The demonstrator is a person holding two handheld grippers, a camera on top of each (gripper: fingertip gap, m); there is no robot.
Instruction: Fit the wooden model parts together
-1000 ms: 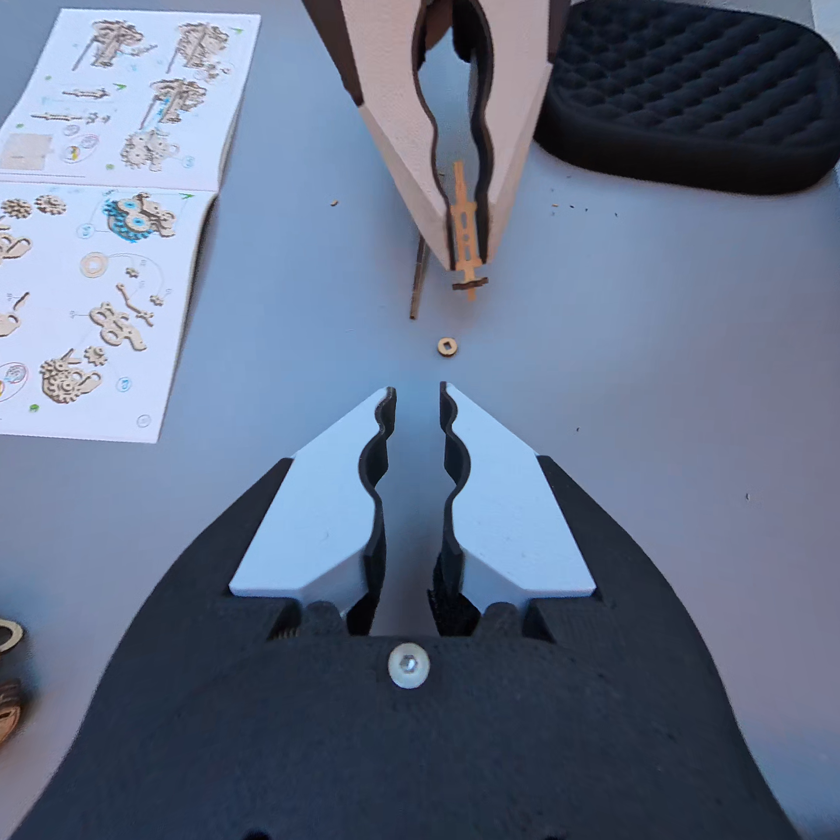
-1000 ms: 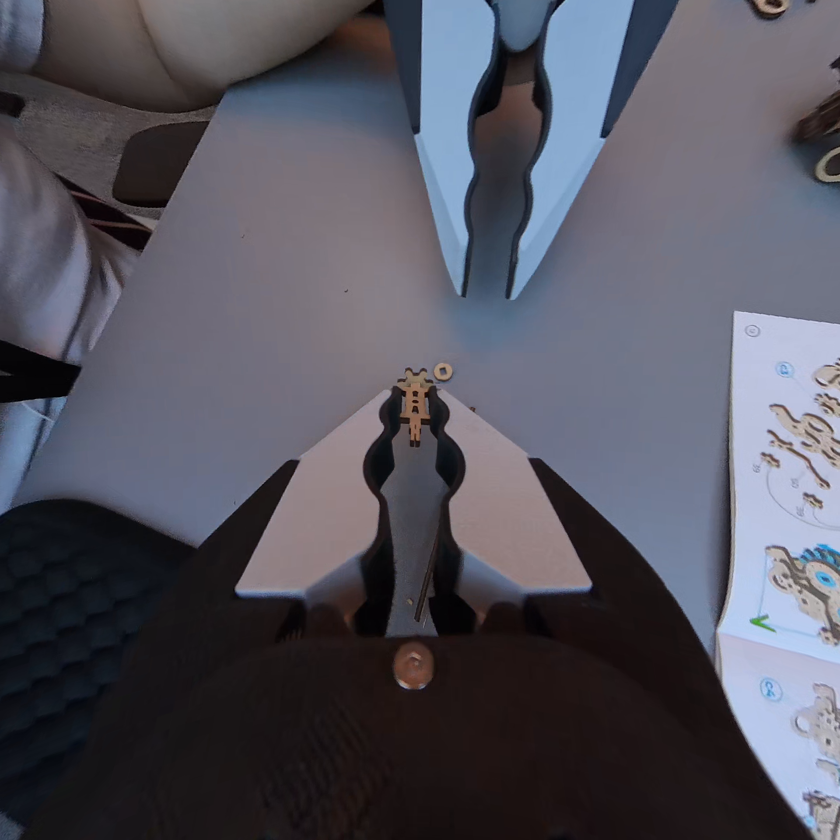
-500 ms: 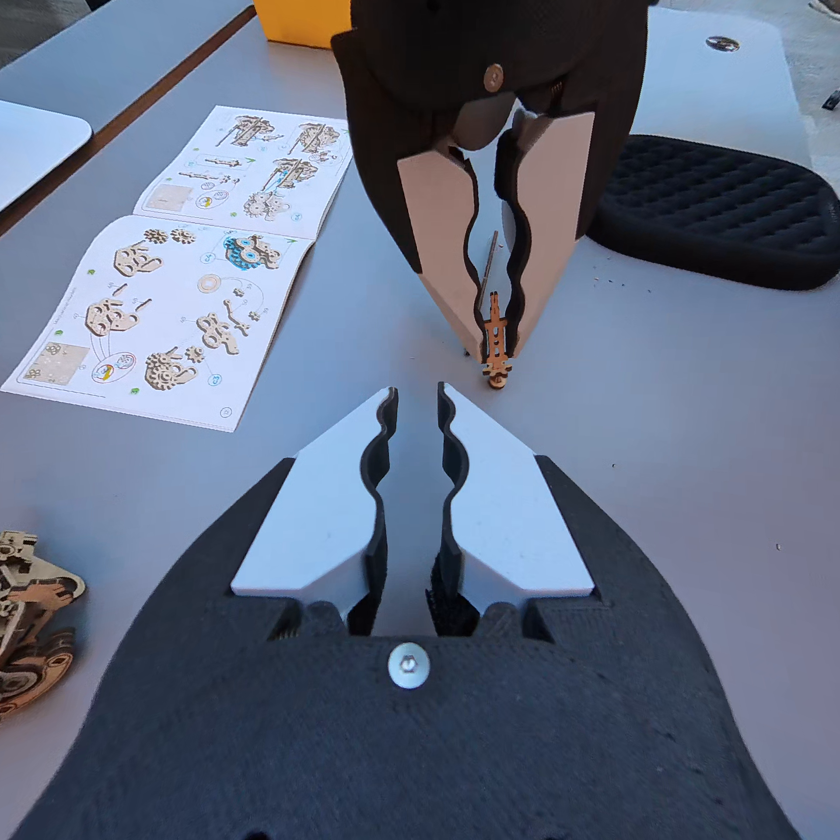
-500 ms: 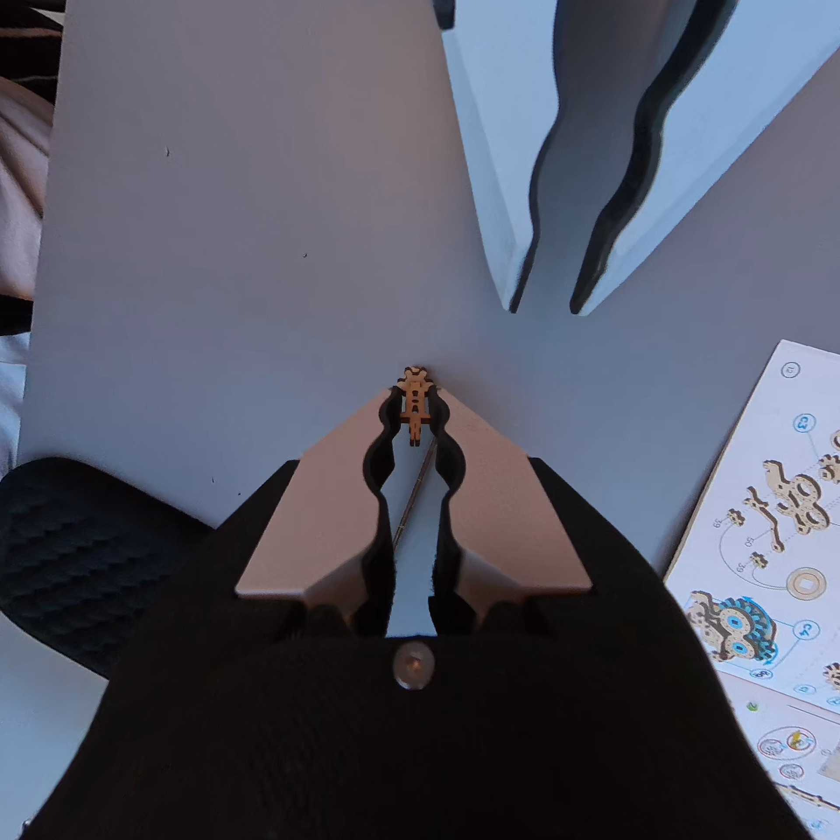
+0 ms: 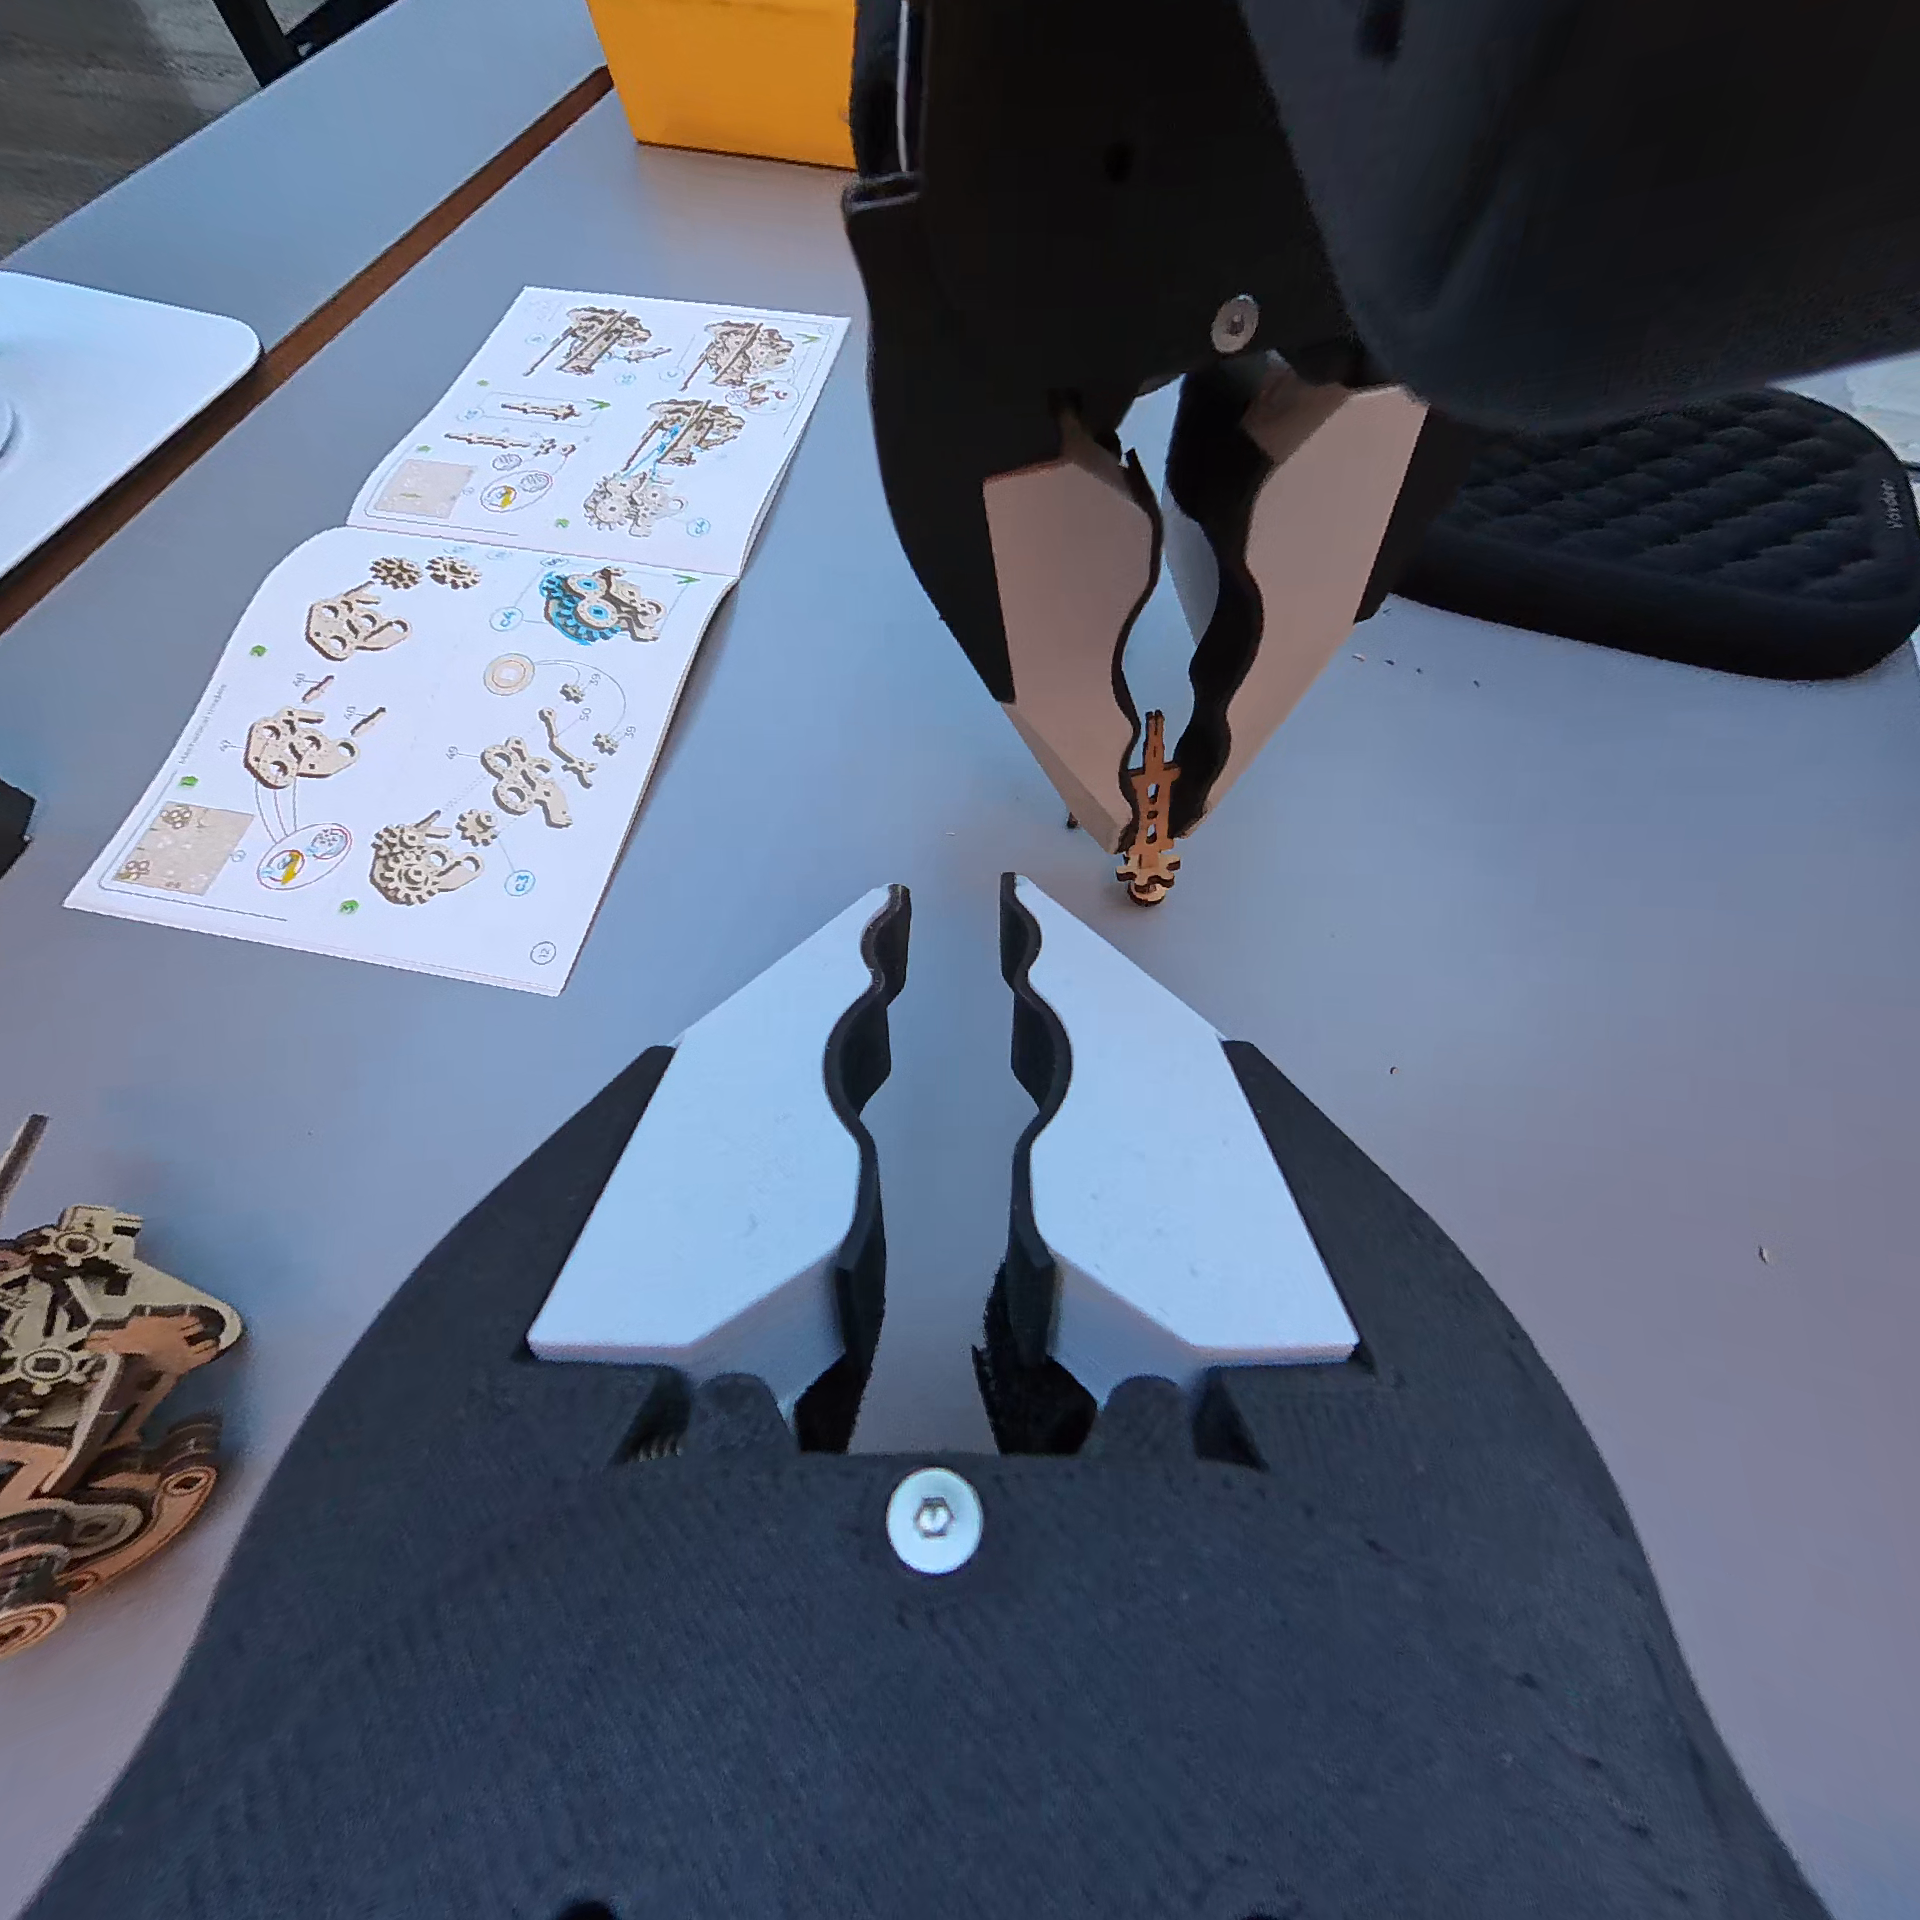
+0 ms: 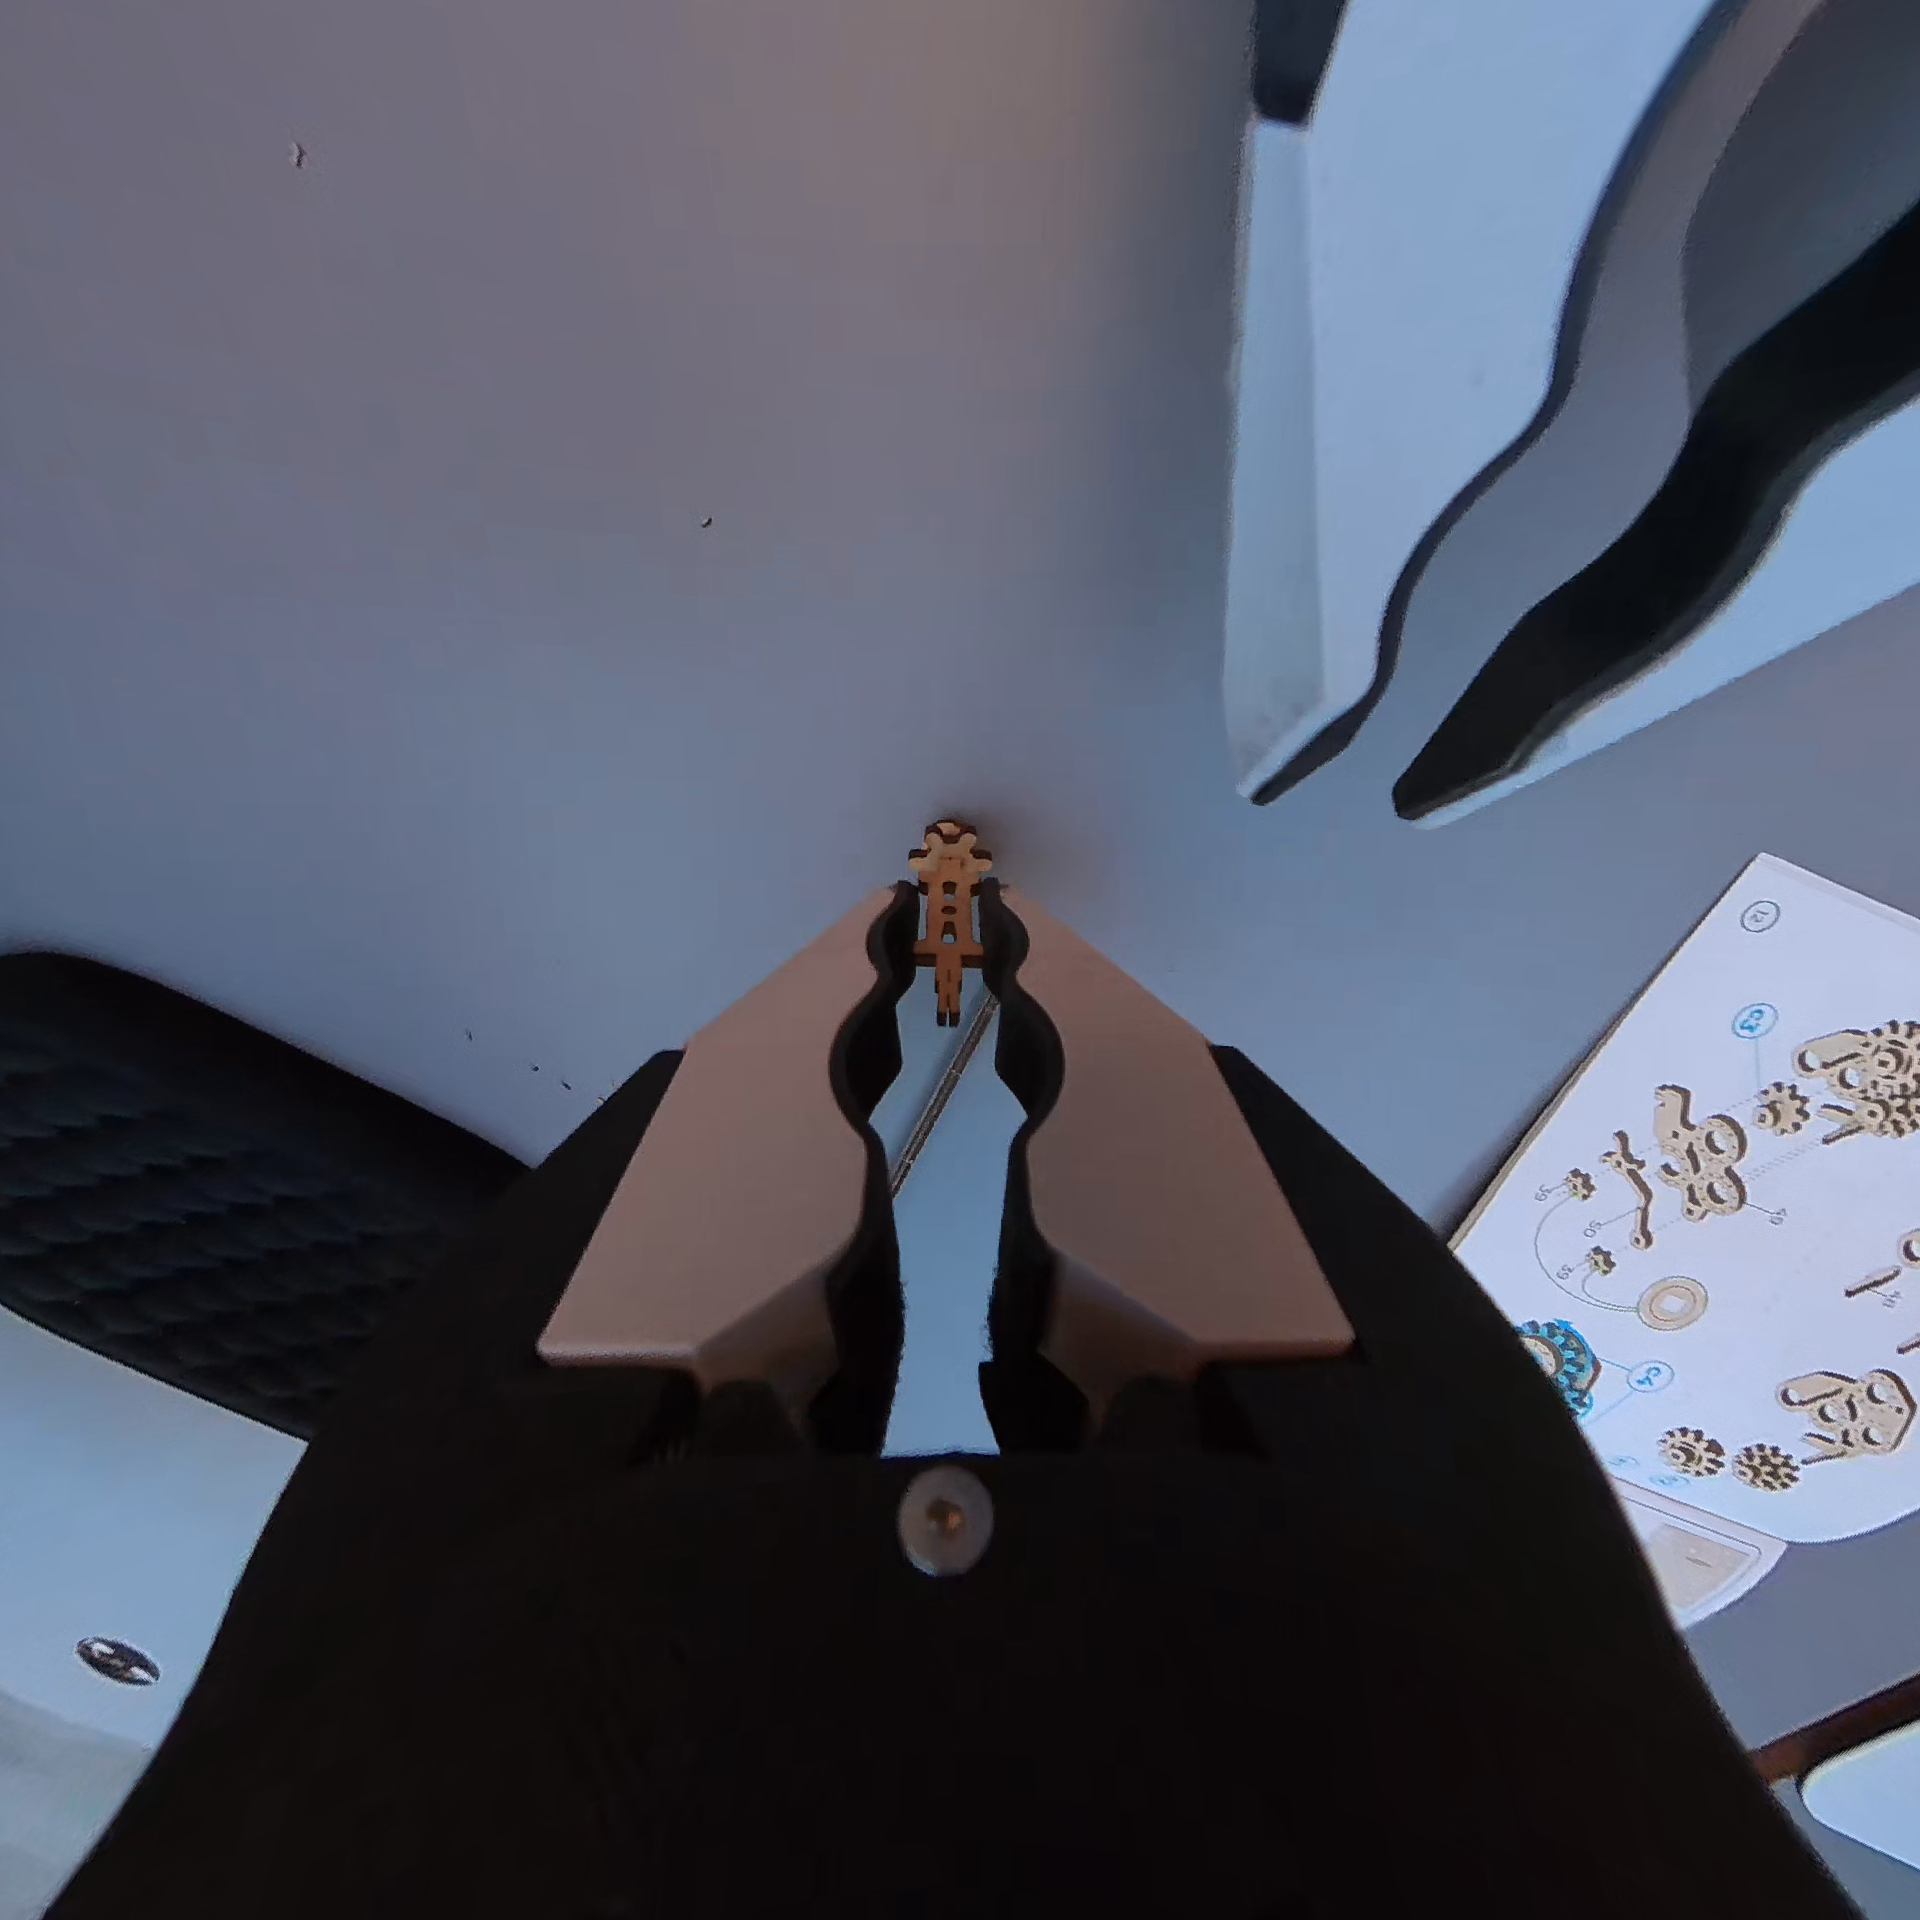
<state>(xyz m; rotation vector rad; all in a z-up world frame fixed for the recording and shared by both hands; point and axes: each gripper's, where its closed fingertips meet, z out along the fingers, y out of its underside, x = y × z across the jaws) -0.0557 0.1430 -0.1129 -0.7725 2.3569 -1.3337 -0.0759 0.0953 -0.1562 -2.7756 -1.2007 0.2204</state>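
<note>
My right gripper (image 6: 948, 896) is shut on a small flat wooden pin (image 6: 948, 920) with a toothed end (image 6: 948, 854). It holds the pin nearly upright, toothed end down on the grey table (image 6: 520, 520). In the left wrist view the right gripper (image 5: 1148, 821) stands just beyond my left fingertips, the pin (image 5: 1151, 805) touching the table. My left gripper (image 5: 954, 894) is open and empty, a little short and left of the pin; it also shows in the right wrist view (image 6: 1335, 800). A thin wooden stick (image 6: 940, 1101) lies on the table under the right fingers.
An open instruction booklet (image 5: 447, 665) lies far left and shows in the right wrist view (image 6: 1714, 1195). A partly built wooden model (image 5: 83, 1392) sits at the near left. A black quilted pad (image 5: 1683, 540) lies far right. A yellow box (image 5: 748, 73) stands at the back. Tip to tip, the grippers are about 7 centimetres apart. My right tips are about 20 centimetres from the partly built wooden model (image 5: 83, 1392), my left tips only 15 centimetres.
The right gripper has tipped up steeply and set the pin's end down where a small loose ring lay; the ring no longer shows on its own. The left gripper has drawn back and stayed open.
</note>
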